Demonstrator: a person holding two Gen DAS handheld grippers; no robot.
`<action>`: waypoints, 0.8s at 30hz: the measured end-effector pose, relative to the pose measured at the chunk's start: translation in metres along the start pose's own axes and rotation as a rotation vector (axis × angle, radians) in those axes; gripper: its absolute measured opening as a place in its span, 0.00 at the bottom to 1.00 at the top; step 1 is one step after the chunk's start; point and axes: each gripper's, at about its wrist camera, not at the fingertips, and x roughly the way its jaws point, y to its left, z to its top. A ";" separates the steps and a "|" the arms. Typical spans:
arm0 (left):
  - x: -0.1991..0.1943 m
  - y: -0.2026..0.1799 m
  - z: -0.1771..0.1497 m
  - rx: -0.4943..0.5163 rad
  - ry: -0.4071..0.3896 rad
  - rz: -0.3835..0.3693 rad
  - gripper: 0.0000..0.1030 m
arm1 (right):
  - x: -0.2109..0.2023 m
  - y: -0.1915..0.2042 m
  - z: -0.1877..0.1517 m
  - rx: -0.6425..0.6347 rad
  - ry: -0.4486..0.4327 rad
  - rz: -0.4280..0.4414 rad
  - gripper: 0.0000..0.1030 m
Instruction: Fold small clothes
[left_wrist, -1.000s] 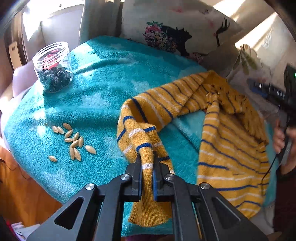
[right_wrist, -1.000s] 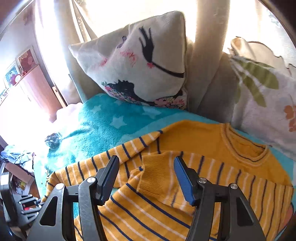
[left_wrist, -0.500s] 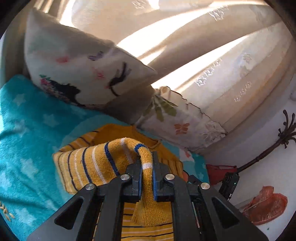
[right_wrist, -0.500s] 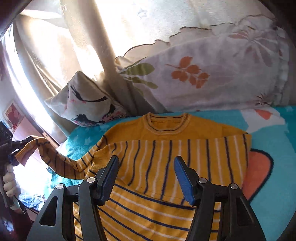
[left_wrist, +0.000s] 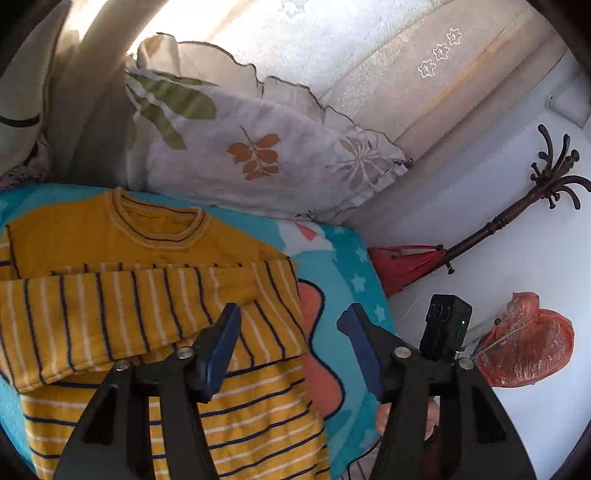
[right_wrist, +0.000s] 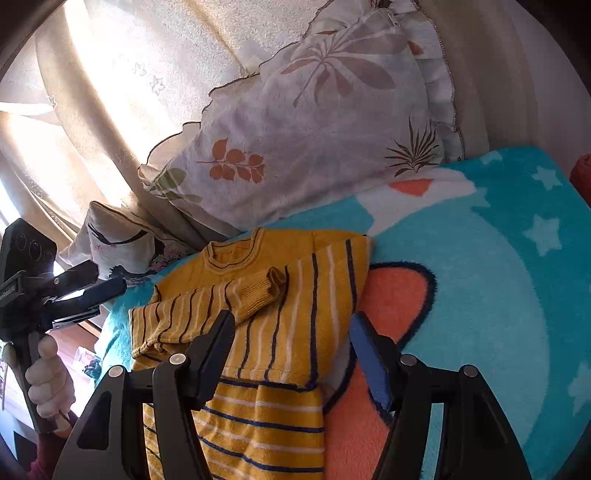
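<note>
We find the left gripper with its fingers spread wide and nothing between them. The yellow striped sweater lies flat on the turquoise star blanket; our left finger hangs over the sweater's striped chest, our right finger over the blanket's orange patch. One sleeve is folded across the chest, ending just ahead of the left finger.

The right gripper is likewise released, holding nothing. From here the sweater sits between and ahead of the fingers, its right edge just inside the right finger. The folded sleeve's cuff rests on the chest ahead of the left finger, below the collar.

Beyond the fingertips a leaf-print pillow leans against the curtain. Far left of this view we see the left hand.
</note>
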 end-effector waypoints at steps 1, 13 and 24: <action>-0.010 0.006 -0.004 0.004 -0.014 0.043 0.62 | 0.005 0.004 0.000 -0.014 0.008 0.014 0.67; -0.085 0.156 -0.068 -0.303 -0.113 0.350 0.63 | 0.126 0.024 0.019 -0.019 0.166 -0.078 0.68; -0.089 0.192 -0.087 -0.388 -0.116 0.241 0.63 | 0.100 0.101 0.048 -0.162 0.123 0.036 0.09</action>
